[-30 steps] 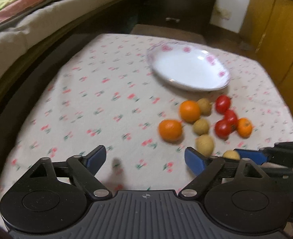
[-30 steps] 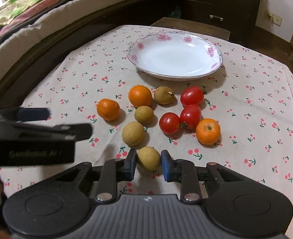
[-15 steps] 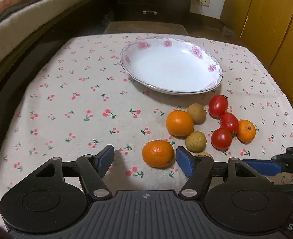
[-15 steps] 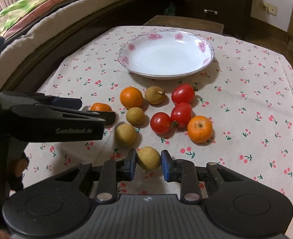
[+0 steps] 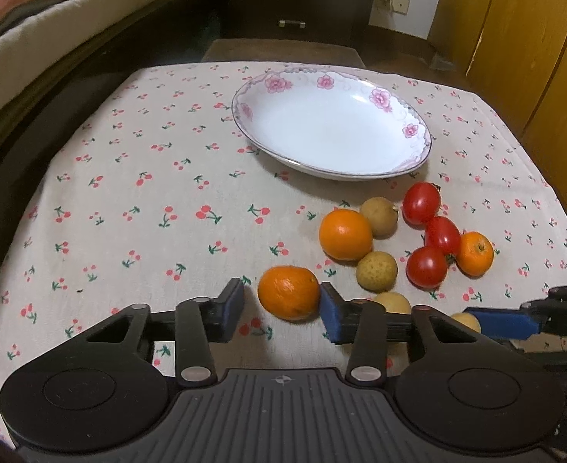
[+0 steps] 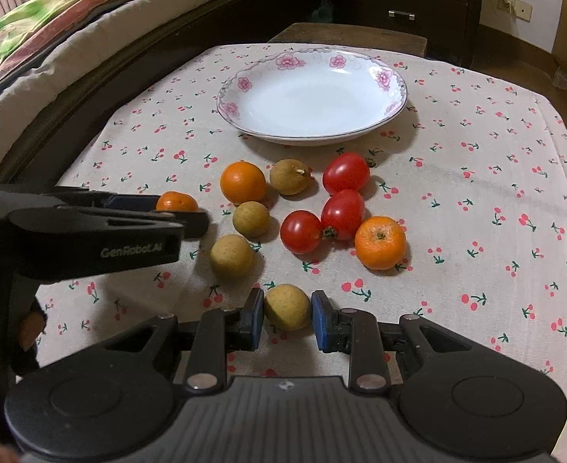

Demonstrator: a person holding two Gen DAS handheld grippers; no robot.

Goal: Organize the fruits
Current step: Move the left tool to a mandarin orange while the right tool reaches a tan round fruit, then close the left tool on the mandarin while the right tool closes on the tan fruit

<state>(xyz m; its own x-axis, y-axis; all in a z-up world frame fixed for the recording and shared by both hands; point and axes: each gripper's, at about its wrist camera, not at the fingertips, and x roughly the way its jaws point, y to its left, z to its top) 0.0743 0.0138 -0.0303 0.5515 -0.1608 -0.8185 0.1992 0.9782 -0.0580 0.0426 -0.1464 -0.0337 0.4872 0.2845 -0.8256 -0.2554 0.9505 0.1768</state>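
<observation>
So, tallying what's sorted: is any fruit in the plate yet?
No, the plate holds nothing; every fruit lies on the tablecloth.

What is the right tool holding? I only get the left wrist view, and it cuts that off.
Observer: The right tool is shut on a tan fruit, one pad on each side.
Operator: How many tan fruits in all? My tool covers some.
Observer: Four, counting the gripped one. The fruit behind your finger lies whole on the cloth, apart from the mandarin.
Operator: How deep is the mandarin in my tool?
Observer: Side-on, it sits out near the fingertips of the left tool, whose jaws have just been closing.
</observation>
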